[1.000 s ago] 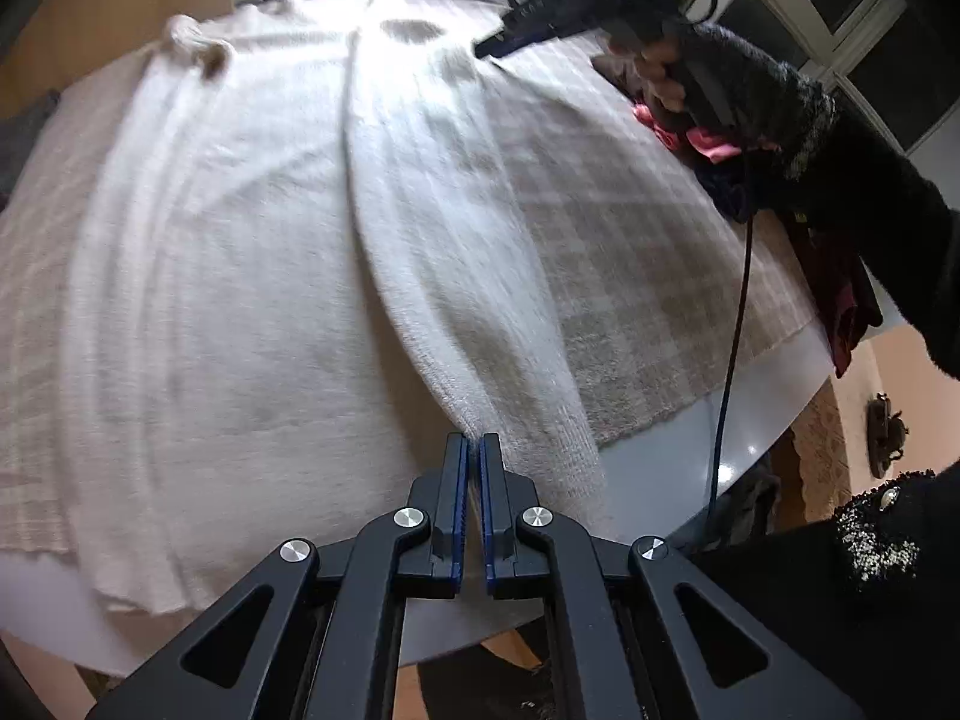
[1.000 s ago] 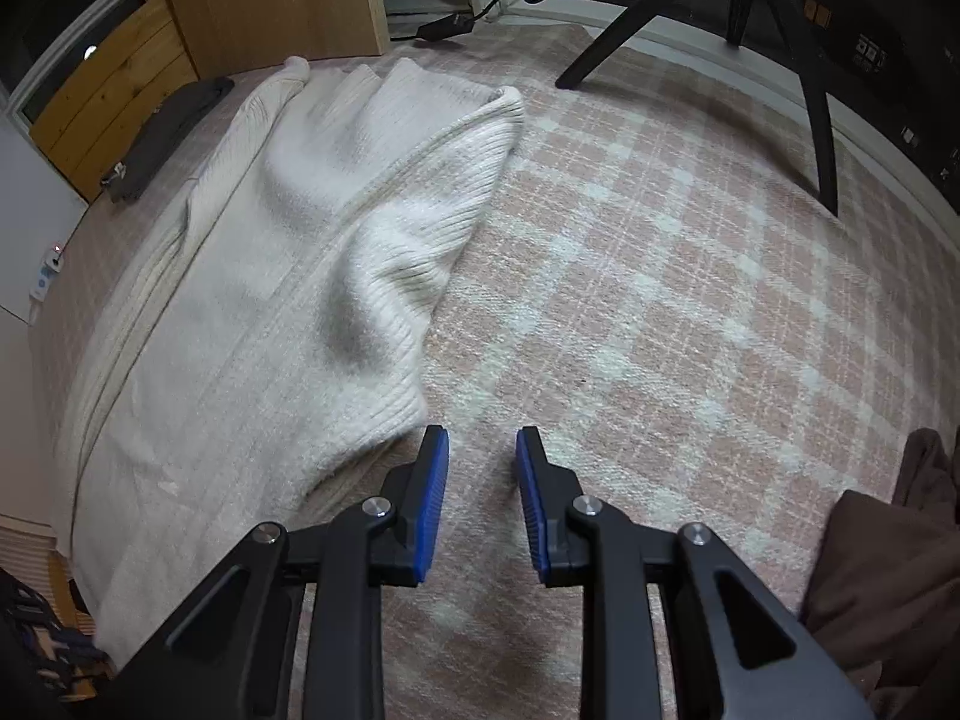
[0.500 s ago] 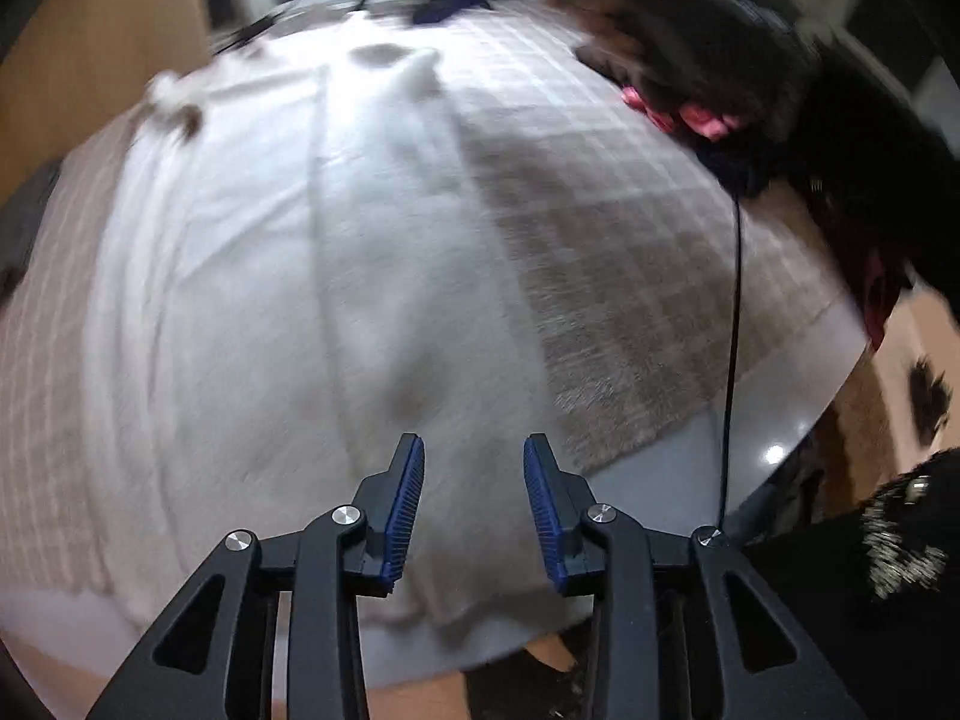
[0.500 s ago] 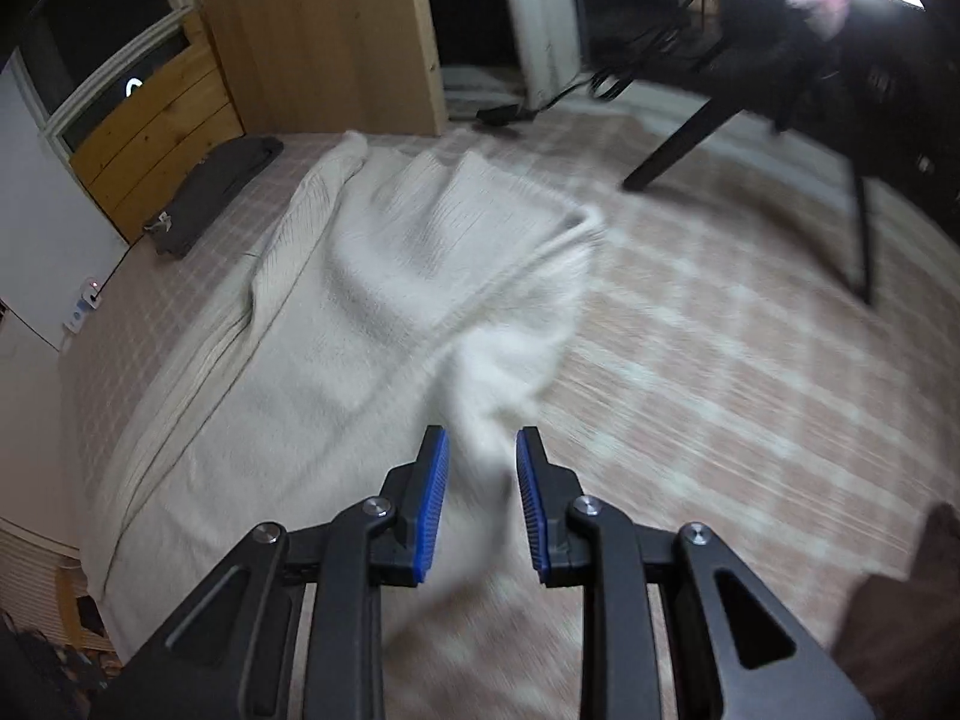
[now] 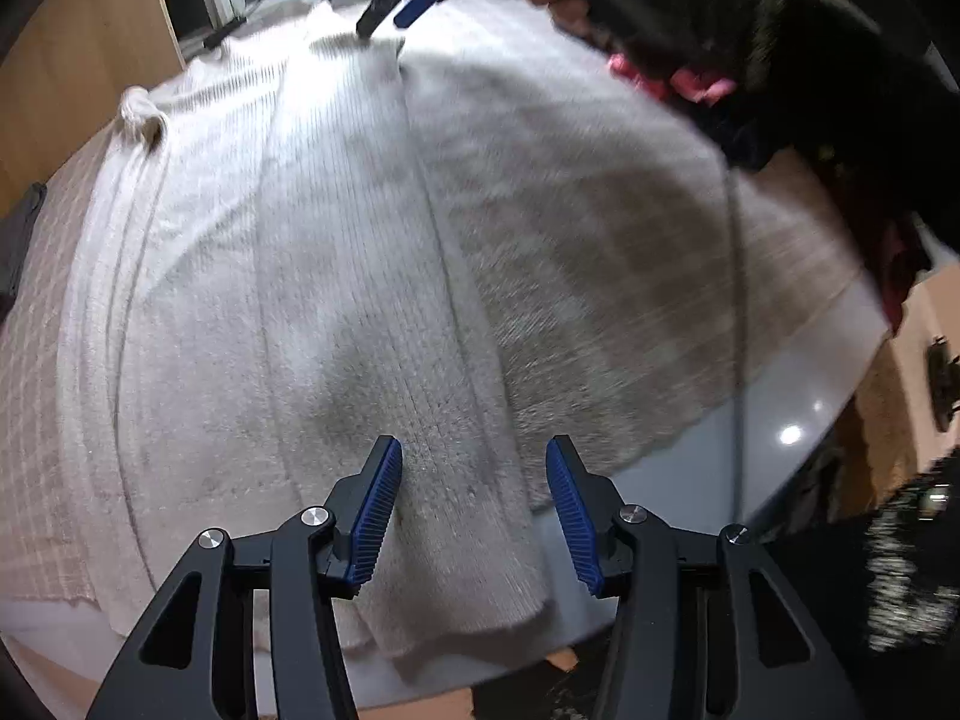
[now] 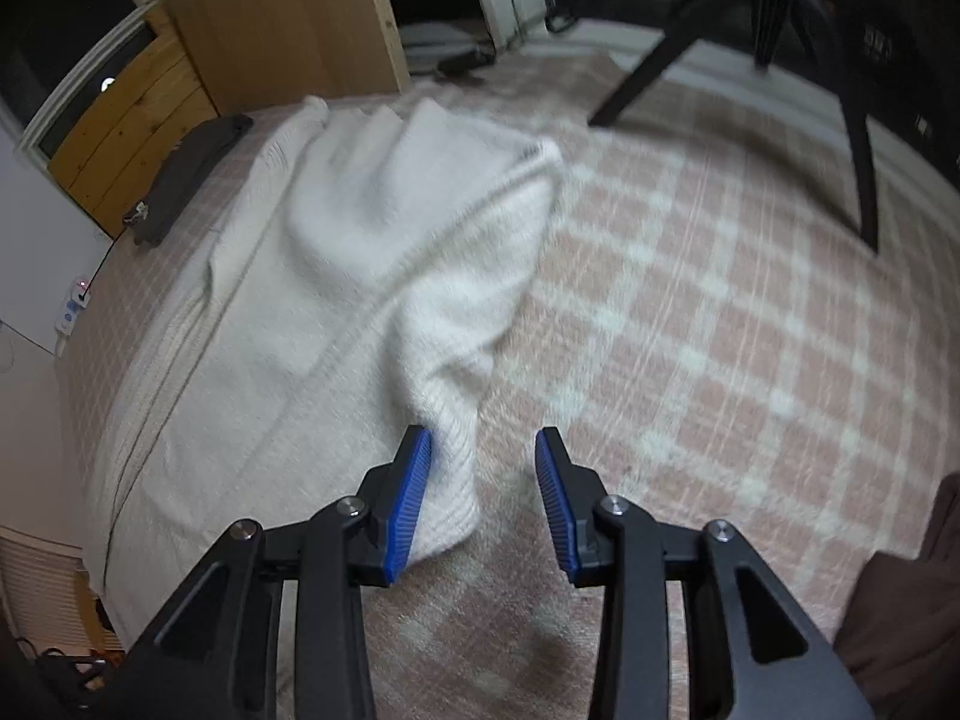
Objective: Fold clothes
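A white knit sweater lies spread on a plaid cloth. My left gripper points down over the near end of a folded strip of the sweater by the table's front edge. Its jaws are opening, the knit lies beneath them, and the pads do not press on it. My right gripper hovers at the far end, and its jaws are opening too. A raised fold of the sweater lies beside its left pad, not gripped. The right gripper also shows in the left wrist view, held by a black-sleeved hand.
The glossy white table edge runs at the front right, and a dark cable hangs across it. Pink and red clothes lie at the right. A dark garment, black stand legs and a brown cloth ring the sweater.
The left jaws went from shut to open and moved over the folded strip's end. The right gripper shifted toward the sweater, its jaws spread wider, and the raised fold now lies by its left pad.
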Demonstrator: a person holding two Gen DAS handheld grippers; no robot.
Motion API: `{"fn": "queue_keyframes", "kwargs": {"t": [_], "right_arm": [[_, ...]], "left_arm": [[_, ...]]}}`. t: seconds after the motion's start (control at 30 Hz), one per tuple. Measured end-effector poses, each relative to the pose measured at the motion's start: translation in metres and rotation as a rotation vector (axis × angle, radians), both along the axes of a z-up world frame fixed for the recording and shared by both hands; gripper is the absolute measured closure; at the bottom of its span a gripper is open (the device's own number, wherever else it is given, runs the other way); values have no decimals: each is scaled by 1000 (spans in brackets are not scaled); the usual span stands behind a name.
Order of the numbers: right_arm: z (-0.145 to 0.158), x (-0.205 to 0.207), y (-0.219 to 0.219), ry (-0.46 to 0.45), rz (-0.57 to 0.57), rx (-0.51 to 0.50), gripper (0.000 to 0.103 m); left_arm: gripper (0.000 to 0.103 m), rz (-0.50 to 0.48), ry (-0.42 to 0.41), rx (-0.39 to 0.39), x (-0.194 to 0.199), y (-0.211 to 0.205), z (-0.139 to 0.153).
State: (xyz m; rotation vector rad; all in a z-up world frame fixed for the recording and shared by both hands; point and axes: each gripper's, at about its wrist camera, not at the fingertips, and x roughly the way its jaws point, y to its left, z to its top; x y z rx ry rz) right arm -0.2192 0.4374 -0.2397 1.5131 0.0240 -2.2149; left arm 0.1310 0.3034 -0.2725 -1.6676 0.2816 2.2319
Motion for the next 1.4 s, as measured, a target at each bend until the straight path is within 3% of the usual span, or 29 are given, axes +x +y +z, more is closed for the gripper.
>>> {"fn": "queue_keyframes", "kwargs": {"t": [0.1, 0.23, 0.27, 0.3, 0.53, 0.7, 0.83, 1.03, 1.2, 1.27, 1.4], "right_arm": [[-9, 2, -6, -22, 18, -8, 66], [-10, 7, -17, -4, 44, 19, 67], [-11, 6, -18, -18, 46, 3, 82], [-12, 4, -20, -36, 42, -15, 88], [10, -9, -26, -75, -54, -128, 92], [50, -18, -79, -27, -13, -128, 92], [51, -21, -137, -14, 59, -68, 92], [21, -30, -201, -22, 103, 74, 92], [16, -33, -216, -28, 117, 133, 80], [28, -33, -210, -22, 106, 108, 79], [68, -13, -183, 85, 100, 22, 78]], "left_arm": [[58, -21, 26, -15, -1, 5, -4], [83, -11, 39, 18, -2, -8, 1], [87, 5, 30, 48, -3, -15, 2], [91, 25, 18, 83, -5, -22, 4], [94, 153, -30, 343, 2, -80, 14], [94, 256, -3, 451, 13, -130, 23], [95, 335, 15, 468, 15, -158, 17], [95, 396, -12, 428, 10, -177, -12], [84, 432, -64, 425, 8, -187, -18], [74, 444, -67, 400, 12, -189, -10], [73, 420, 3, 371, 23, -193, 24]]}}
